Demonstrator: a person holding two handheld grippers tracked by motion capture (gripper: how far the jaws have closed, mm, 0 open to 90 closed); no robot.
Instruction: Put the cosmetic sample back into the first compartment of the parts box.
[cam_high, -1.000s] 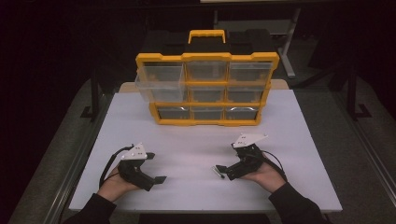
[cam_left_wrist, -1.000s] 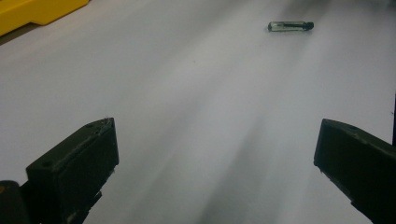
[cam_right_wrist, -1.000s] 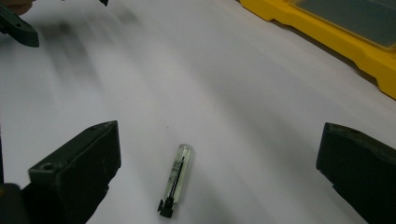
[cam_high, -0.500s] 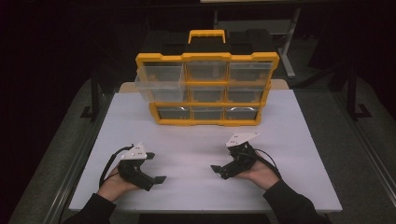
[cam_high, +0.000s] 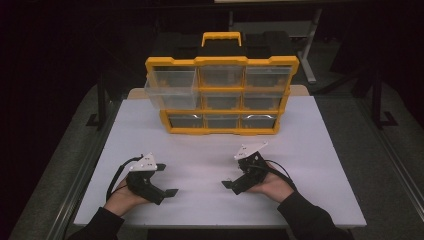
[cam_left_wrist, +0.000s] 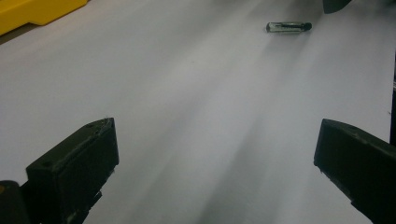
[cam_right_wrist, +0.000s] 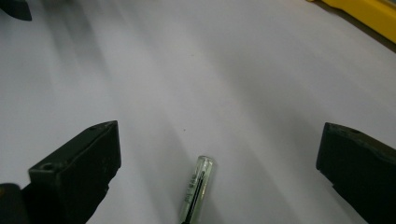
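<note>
A: Tube: position?

B: It lies flat on the table, between the two black jaws of the right gripper, touching neither. It is clear, with a dark core inside.

A: Right gripper condition?

B: Jaws spread wide, holding nothing. The gripper sits low over the table, near side of the tube, held in the right hand.

A: Left gripper?

B: Jaws likewise spread wide and empty. It is well apart from the tube, to the tube's left in the high view. In the left gripper view the tube lies far ahead of its jaws.

A: Beyond the tube?

B: Bare white table, then the organizer, yellow-framed, with three rows of clear drawers. It stands upright, well beyond the tube. Its top-left drawer is pulled out.
</note>
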